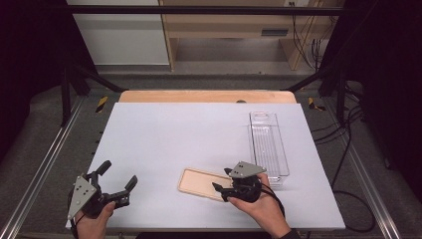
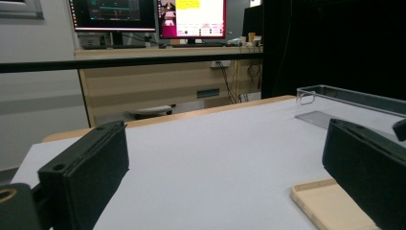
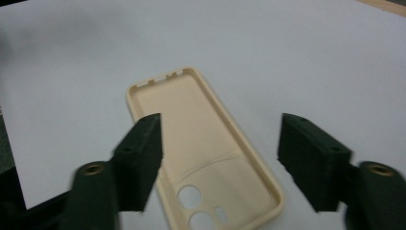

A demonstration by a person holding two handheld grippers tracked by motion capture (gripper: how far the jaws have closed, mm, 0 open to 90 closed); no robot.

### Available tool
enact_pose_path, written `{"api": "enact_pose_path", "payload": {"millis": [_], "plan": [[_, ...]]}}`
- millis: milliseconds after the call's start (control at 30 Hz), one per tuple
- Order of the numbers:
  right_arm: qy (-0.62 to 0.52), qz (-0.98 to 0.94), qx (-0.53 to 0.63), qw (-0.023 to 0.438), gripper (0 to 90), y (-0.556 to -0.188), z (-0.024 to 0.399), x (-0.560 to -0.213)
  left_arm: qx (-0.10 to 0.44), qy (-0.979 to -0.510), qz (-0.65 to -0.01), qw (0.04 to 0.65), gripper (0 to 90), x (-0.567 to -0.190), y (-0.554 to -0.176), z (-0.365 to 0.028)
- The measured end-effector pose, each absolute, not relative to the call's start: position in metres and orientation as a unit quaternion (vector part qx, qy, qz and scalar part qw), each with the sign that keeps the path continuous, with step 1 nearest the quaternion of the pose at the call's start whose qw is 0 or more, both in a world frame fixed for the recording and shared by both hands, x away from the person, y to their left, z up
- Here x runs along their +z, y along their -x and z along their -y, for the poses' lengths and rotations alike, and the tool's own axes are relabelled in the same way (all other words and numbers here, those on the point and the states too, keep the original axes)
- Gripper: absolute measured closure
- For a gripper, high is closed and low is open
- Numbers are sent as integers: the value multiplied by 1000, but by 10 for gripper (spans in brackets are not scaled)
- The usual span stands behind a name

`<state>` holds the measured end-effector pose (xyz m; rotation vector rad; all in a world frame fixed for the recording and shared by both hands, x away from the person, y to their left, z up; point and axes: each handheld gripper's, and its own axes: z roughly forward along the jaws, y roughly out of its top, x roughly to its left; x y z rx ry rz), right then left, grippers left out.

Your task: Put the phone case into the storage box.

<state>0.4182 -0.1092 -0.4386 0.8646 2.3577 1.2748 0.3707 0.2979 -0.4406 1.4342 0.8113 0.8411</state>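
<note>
A beige phone case (image 1: 201,183) (image 3: 206,143) lies flat on the white table top (image 1: 199,134), hollow side up, with its camera cut-outs toward my right hand. My right gripper (image 1: 221,184) (image 3: 220,124) hovers just above that end; its jaws stand open, one on each side of the case, and touch nothing. My left gripper (image 1: 119,173) (image 2: 225,129) rests near the table's front left corner, open, with nothing between its fingers. A corner of the phone case (image 2: 330,206) shows in the left gripper view beside the right-hand jaw.
A clear plastic bin (image 1: 262,115) (image 2: 344,96) stands lengthwise at the right of the table, just beyond my right hand. A wooden strip (image 1: 206,96) borders the table's far edge. Black frame bars and cables surround the table.
</note>
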Motion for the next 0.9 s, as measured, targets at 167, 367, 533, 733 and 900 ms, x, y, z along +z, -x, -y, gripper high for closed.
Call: {"api": "enact_pose_path", "payload": {"millis": [167,367,533,733,900], "plan": [[-297,-834,434,165,76,-423,102,-440,361,-624,-351,597,13,-442,-372,-296],[-281,-847,422,160,82,-428,98,-443,361,-635,-346,589,11,-443,-372,-293],[-280,-851,419,144,89,-434,98,-443,356,-646,-340,583,11,-444,-374,-290],[-286,-857,410,123,62,-444,99,-448,357,-641,-344,586,7,-443,-375,-291],[-285,-857,415,114,60,-445,100,-448,356,-641,-343,587,7,-444,-375,-291]]}}
